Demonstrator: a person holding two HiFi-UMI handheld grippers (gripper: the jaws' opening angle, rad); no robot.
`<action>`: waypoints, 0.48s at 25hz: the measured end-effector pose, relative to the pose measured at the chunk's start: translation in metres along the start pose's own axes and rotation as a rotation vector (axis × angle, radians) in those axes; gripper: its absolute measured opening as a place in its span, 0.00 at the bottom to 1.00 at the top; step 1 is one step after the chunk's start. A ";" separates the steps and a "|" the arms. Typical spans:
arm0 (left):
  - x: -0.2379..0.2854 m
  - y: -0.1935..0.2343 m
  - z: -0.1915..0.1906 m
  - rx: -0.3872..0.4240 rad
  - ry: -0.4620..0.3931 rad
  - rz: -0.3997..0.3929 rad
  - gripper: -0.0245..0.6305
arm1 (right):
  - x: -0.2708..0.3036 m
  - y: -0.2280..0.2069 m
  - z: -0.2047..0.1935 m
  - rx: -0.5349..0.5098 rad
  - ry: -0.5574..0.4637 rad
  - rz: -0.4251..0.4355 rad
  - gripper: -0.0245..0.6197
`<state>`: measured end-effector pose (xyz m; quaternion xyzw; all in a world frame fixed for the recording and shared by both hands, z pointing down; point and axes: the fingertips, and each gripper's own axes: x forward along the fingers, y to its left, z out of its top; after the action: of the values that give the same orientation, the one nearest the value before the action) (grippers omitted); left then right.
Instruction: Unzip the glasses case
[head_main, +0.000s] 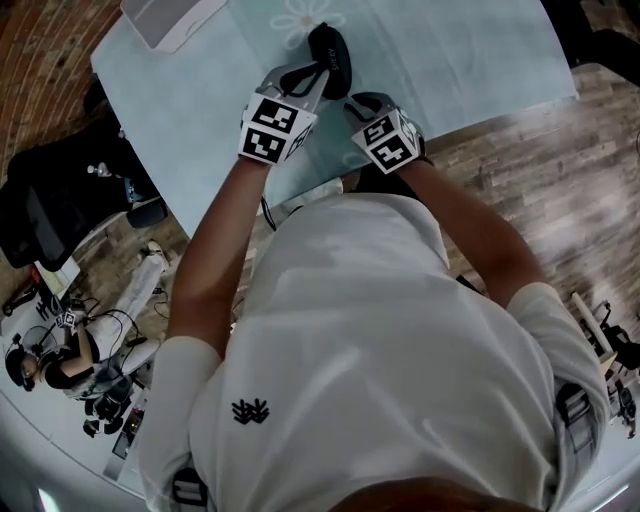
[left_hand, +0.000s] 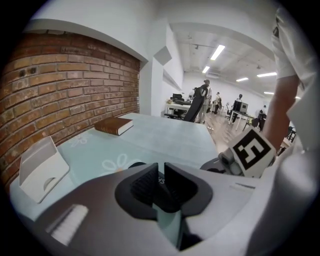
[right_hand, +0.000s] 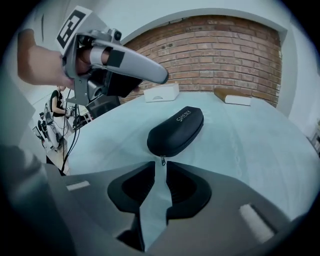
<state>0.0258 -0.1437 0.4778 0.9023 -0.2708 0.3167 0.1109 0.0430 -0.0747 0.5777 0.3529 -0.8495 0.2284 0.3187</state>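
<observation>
**A:** Head view first. Which step is this?

**B:** The approach, I'd say. The glasses case (head_main: 332, 50) lies on the flower-print tablecloth (head_main: 470, 50), near its edge. The left gripper (head_main: 306, 80) is at its side and the right gripper (head_main: 366, 104) is just short of its near end. The marker cubes cover both sets of jaws here, and no zip shows. The person's shirt fills the lower half of the view.

**A:** And the left gripper view?

**B:** The jaws are drawn close, with only a slit between them, and they pinch nothing. A sliver of the case's lettered top shows through the slit, and the gripper body hides the rest of it. I can't tell whether the tips touch the case. Farther off on the cloth are a brown book (left_hand: 114, 125) and a white stand (left_hand: 42, 167).

**A:** The right gripper view?

**B:** This is the clearest one. The jaws are slightly parted and empty, with bare cloth in the gap. The zipper pull (right_hand: 162, 160) hangs at the case's near end, just ahead of the tips. The case looks fully zipped, so the task is barely begun.

**A:** What does the next move call for?

**B:** The right gripper should ease forward and pinch that small pull squarely, while the left presses or clamps the case so it doesn't slide. The zip track itself is hard to trace around the dark shell.
</observation>
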 end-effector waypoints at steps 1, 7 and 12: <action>0.006 0.002 0.001 0.007 0.007 -0.001 0.13 | 0.005 -0.001 -0.002 -0.001 0.006 0.003 0.11; 0.039 0.011 0.000 0.030 0.037 -0.014 0.13 | 0.019 -0.007 -0.001 -0.035 0.034 0.008 0.11; 0.054 0.012 -0.003 0.042 0.057 -0.034 0.13 | 0.021 -0.009 -0.002 -0.045 0.055 0.003 0.11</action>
<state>0.0529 -0.1748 0.5142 0.8994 -0.2455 0.3461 0.1048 0.0391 -0.0890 0.5951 0.3382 -0.8459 0.2193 0.3493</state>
